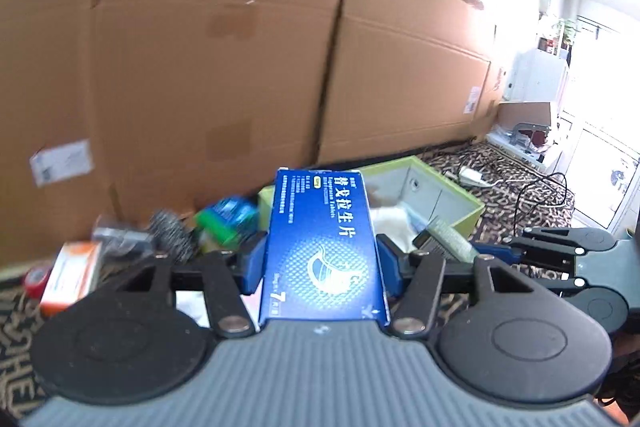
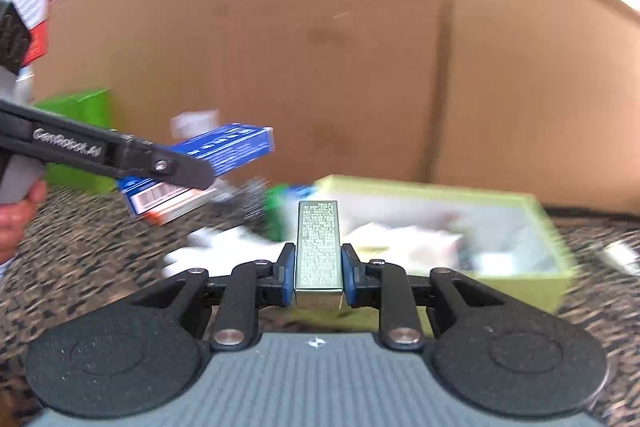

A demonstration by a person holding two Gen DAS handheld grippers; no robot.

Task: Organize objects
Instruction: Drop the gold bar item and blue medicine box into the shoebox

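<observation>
My left gripper (image 1: 322, 259) is shut on a blue medicine box (image 1: 324, 247), which stands lengthwise between the blue pads and is lifted off the surface. My right gripper (image 2: 318, 267) is shut on a narrow silver box (image 2: 318, 247) with fine print on it. Beyond both grippers sits an open green-rimmed bin (image 2: 528, 205) with white items inside. In the right wrist view the left gripper (image 2: 184, 171) comes in from the left with the blue box (image 2: 232, 147). In the left wrist view the right gripper (image 1: 496, 251) and the silver box (image 1: 446, 239) hover by the bin (image 1: 472, 205).
Large cardboard cartons (image 1: 240, 67) wall off the back. Left of the bin lie an orange box (image 1: 74, 275), a red tape roll (image 1: 36, 279), a metal scourer (image 1: 172, 231) and a green-blue pack (image 1: 228, 219). A white charger (image 1: 472, 177) and black cable (image 1: 540, 195) lie on the patterned cloth.
</observation>
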